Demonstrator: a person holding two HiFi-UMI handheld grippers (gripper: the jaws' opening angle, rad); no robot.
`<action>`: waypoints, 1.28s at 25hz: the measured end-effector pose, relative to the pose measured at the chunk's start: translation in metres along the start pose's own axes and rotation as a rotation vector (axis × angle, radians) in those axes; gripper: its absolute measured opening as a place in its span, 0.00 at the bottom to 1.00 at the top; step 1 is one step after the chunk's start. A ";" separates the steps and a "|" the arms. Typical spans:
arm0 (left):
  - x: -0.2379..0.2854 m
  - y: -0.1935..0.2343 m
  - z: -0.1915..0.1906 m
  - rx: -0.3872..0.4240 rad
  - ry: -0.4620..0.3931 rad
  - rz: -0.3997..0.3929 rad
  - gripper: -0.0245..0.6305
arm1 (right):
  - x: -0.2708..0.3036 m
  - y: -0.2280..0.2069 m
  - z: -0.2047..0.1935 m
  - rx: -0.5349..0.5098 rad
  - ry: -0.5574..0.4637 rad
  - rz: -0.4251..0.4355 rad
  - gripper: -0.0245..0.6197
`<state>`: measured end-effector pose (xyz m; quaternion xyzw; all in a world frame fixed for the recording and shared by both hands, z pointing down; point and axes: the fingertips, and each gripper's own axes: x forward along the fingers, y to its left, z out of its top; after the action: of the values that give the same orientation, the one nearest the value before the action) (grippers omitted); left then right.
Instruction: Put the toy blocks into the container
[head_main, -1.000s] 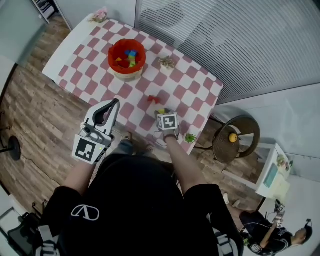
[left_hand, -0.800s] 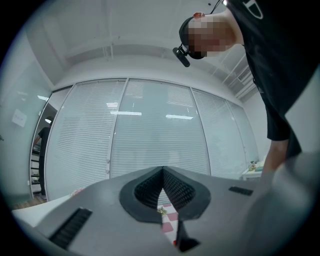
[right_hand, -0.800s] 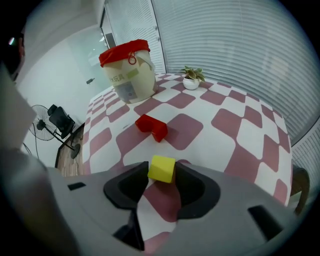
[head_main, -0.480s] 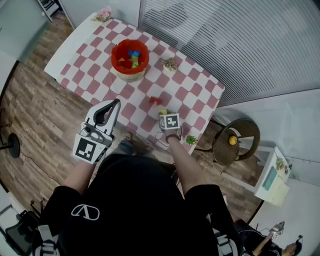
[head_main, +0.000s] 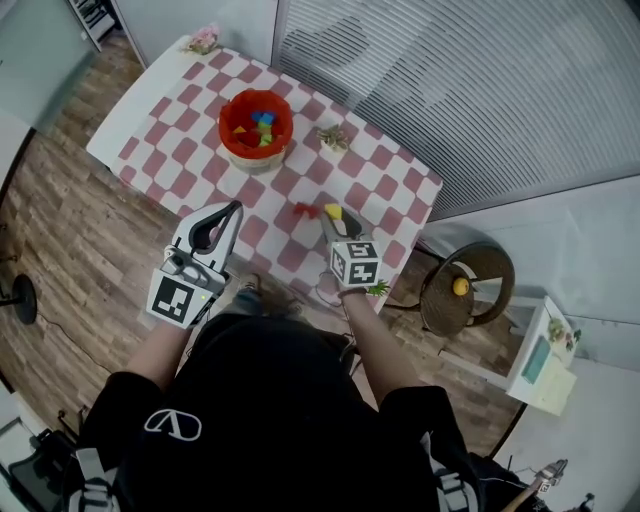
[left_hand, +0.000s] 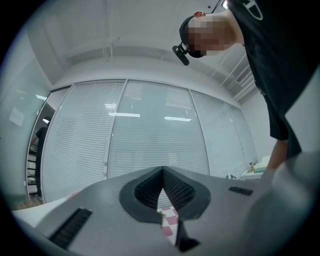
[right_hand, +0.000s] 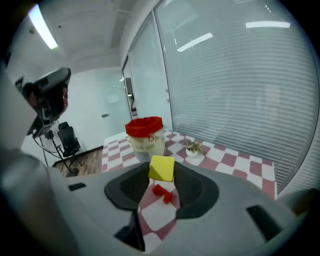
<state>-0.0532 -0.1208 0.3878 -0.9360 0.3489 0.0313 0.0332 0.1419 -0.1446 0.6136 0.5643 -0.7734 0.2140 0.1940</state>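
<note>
You've got the yellow block (right_hand: 161, 168) pinched flat-faced between the ribbed dark pads at the tip of your right gripper (head_main: 333, 217); its jaws have just been closing and the block sits square between them, up off the cloth. Directly under it, a small red block (right_hand: 162, 193), knobbly and glossy, lies on a white square of the table (head_main: 190, 100). Further along stands the container (right_hand: 144, 126), a pale round tub with a crinkled red liner folded over its rim, and 3 colours of blocks (head_main: 262, 120) show inside: blue, yellow, green. Just right of the tub is a little pot of dried sprigs (head_main: 333, 137). Your left gripper (left_hand: 162, 171) points level at the near side of the table, its grey shells smooth, its ridged pads pressed together at the tips. The cloth is a red-and-white check, laid smooth over a rectangular top. Around it runs wood-plank floor (head_main: 70, 230), and on the far side a glass wall with slatted blinds (head_main: 480, 80).
</note>
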 end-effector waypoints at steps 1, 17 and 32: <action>0.001 0.000 0.001 0.000 -0.003 -0.002 0.05 | -0.009 0.003 0.015 -0.004 -0.045 0.008 0.27; 0.008 -0.001 0.014 0.011 -0.037 -0.003 0.05 | -0.140 0.066 0.178 -0.243 -0.695 0.048 0.27; -0.001 0.007 0.015 0.020 -0.037 0.029 0.05 | -0.103 0.082 0.211 -0.253 -0.725 0.110 0.27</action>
<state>-0.0587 -0.1238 0.3722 -0.9298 0.3619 0.0456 0.0484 0.0805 -0.1567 0.3725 0.5326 -0.8412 -0.0864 -0.0357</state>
